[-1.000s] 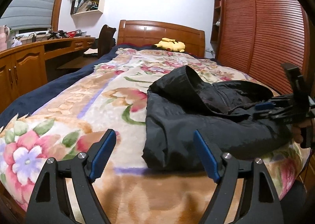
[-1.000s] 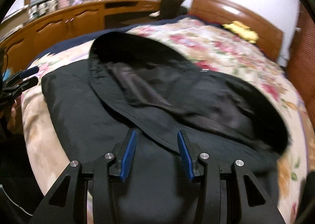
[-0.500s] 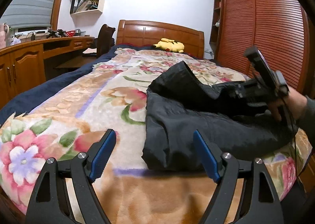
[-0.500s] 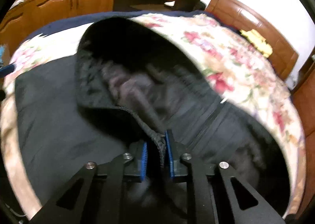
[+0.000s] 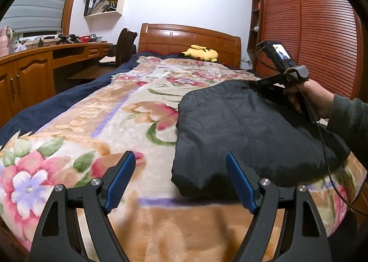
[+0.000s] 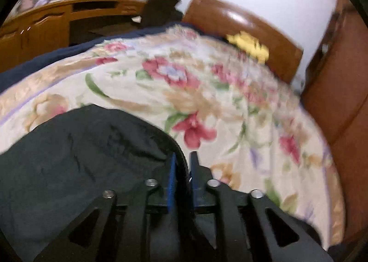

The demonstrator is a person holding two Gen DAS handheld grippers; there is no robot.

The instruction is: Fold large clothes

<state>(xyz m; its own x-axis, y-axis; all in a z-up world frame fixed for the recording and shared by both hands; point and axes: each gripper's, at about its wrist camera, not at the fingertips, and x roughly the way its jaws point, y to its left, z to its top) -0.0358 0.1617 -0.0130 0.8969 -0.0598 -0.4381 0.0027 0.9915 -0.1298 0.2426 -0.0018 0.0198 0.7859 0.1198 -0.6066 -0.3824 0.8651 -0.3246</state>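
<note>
Nearest you at the foot edge of the bed, your left gripper (image 5: 178,179) hovers over the floral plush blanket (image 5: 96,124) with its blue-padded jaws spread wide and nothing between them. Just beyond its right finger lies the large black quilted jacket (image 5: 248,128), folded over on itself and spread across the right side of the blanket, its near corner close to the foot edge. At the jacket's far right edge your right hand (image 5: 310,98) grips the right gripper (image 6: 182,165); from its own blurred camera the jaws are pinched nearly together on a corded hem of the jacket. Farther up, a yellow plush toy (image 5: 200,52) rests against the wooden headboard (image 5: 188,36). Along the left side runs a wooden desk (image 5: 46,59), and slatted wardrobe doors (image 5: 310,32) stand on the right.
</note>
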